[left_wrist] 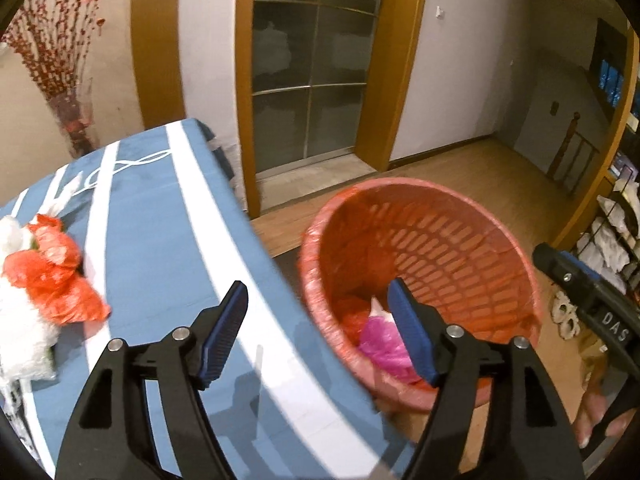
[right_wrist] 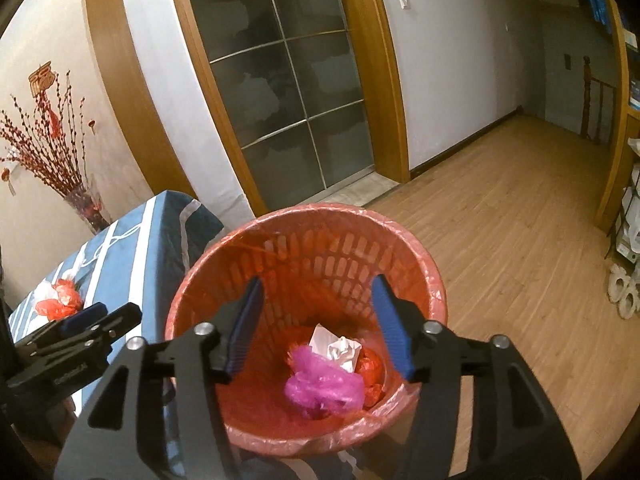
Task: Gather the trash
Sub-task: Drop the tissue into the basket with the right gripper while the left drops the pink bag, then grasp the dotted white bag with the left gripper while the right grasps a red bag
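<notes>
A red slotted waste basket point(left_wrist: 432, 208) point(right_wrist: 404, 240) with a thin liner stands on the floor beside the table. Inside lie a crumpled pink bag point(right_wrist: 324, 388), a white paper wad point(right_wrist: 340, 350) and red plastic point(right_wrist: 370, 364). My right gripper point(right_wrist: 318, 324) is open and empty above the basket mouth. My left gripper point(left_wrist: 318, 332) is open and empty over the table edge next to the basket. A crumpled red plastic bag point(left_wrist: 56, 272) point(right_wrist: 58, 300) and white plastic trash point(left_wrist: 20, 332) lie on the blue striped tablecloth point(left_wrist: 160, 240) to the left.
A glass door in a wooden frame point(left_wrist: 308, 72) is behind the basket. A vase of red branches point(right_wrist: 80, 200) stands in the left corner. Wooden floor point(right_wrist: 520, 220) stretches right. A shelf with white items point(left_wrist: 616, 232) is at far right. The other gripper point(left_wrist: 580, 288) shows at the right edge.
</notes>
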`<action>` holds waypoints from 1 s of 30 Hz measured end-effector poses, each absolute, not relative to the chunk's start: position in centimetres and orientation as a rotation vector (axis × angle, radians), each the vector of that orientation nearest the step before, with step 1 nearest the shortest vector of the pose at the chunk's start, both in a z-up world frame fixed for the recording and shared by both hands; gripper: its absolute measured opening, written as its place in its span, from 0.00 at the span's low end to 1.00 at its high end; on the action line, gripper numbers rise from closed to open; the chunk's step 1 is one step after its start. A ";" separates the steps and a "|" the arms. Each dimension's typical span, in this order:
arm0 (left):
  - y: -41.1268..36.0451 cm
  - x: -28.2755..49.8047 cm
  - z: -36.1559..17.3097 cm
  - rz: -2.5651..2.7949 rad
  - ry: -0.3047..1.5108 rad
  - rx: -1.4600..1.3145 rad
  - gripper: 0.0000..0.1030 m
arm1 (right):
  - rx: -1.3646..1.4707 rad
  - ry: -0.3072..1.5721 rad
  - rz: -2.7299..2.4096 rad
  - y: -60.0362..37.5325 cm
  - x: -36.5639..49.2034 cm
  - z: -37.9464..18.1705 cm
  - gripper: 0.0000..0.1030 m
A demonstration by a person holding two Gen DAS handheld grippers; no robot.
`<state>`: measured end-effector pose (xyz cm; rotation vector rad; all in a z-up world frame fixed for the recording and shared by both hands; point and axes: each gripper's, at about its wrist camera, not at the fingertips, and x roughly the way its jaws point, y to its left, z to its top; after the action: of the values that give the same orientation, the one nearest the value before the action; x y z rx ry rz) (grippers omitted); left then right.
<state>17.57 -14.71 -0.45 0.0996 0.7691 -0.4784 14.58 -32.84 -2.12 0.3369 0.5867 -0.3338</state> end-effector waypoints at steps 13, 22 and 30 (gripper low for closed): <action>-8.1 16.9 -0.9 -0.347 0.762 0.073 0.71 | 0.265 0.606 -0.281 -28.4 14.3 -1.6 0.68; 1.6 15.8 -0.7 -0.112 0.724 0.028 0.71 | 0.256 0.633 -0.198 -24.8 14.9 -2.0 0.68; 9.9 15.4 -1.8 0.121 0.751 -0.010 0.69 | 0.226 0.660 -0.109 -20.4 16.0 -2.4 0.68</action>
<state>15.42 9.92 -1.79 -0.0100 0.7505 0.1208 15.99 -20.43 -2.37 0.2260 0.6603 -0.1090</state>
